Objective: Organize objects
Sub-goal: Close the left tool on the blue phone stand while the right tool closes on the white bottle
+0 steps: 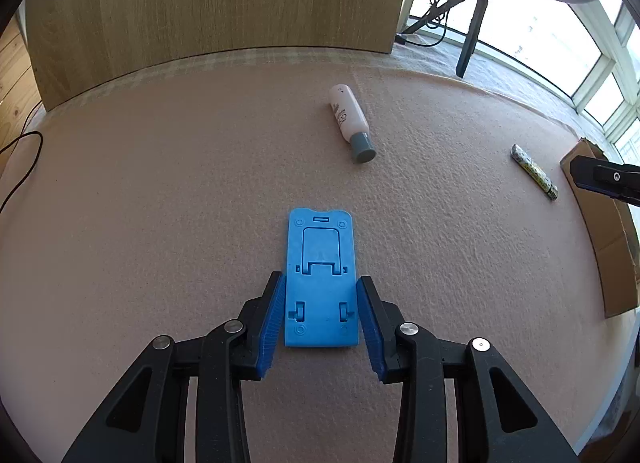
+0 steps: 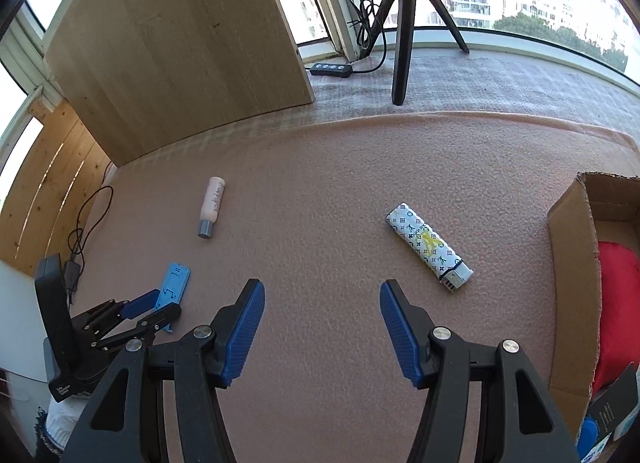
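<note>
A blue plastic phone stand (image 1: 320, 283) lies flat on the pink felt mat (image 1: 160, 203). My left gripper (image 1: 322, 279) is open and straddles its near half, blue pads close against both long edges. The right wrist view shows that gripper (image 2: 154, 309) and the stand (image 2: 174, 283) at lower left. My right gripper (image 2: 322, 283) is open and empty above bare mat. A patterned white lighter (image 2: 428, 247) lies just ahead and right of it. A white bottle with a grey cap (image 1: 348, 119) lies on its side farther back.
An open cardboard box (image 2: 568, 283) at the right edge holds a red item (image 2: 618, 295). A wooden panel (image 1: 200, 3) stands behind the mat. A black tripod (image 2: 404, 23) and a power strip (image 2: 330, 69) sit by the window. A black cable (image 1: 24, 159) trails at the left.
</note>
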Tool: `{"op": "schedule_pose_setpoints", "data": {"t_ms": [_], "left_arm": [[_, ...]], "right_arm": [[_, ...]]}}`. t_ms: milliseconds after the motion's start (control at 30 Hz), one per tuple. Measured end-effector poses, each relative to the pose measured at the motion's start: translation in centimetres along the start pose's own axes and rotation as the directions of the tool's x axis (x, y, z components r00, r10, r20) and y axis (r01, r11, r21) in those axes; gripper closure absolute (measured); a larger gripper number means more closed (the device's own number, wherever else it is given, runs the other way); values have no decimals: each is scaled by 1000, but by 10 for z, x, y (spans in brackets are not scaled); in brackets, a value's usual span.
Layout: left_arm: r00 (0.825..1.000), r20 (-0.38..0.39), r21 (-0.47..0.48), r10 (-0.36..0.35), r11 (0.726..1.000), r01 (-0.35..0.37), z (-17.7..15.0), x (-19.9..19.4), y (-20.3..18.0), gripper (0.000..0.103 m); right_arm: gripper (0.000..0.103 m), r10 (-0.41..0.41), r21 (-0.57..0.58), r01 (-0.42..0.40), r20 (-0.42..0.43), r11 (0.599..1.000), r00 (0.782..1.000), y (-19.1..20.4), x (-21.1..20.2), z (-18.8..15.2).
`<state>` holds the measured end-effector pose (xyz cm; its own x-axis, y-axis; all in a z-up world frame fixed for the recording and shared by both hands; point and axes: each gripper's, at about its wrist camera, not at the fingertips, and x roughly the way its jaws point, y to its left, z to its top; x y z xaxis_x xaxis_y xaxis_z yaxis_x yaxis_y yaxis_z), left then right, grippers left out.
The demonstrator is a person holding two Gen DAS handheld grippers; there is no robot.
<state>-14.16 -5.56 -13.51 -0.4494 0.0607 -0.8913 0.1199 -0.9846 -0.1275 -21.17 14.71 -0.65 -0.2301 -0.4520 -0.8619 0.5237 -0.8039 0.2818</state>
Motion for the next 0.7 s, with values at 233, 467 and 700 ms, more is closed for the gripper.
{"op": "schedule_pose_setpoints", "data": {"t_ms": [233, 467, 700], "left_arm": [[999, 2, -48, 43, 998, -43, -12, -10, 24, 64], [1000, -2, -89, 26, 996, -26, -18, -19, 35, 33], [1000, 19, -128, -7, 992, 10, -22, -26, 47, 33]], "right_arm": [[47, 25, -78, -25, -4, 997, 1000, 52, 34, 27], [47, 29, -107, -32, -31, 994, 999, 95, 81, 31], [47, -17, -124, 11, -52, 992, 998, 117, 118, 45]]}}
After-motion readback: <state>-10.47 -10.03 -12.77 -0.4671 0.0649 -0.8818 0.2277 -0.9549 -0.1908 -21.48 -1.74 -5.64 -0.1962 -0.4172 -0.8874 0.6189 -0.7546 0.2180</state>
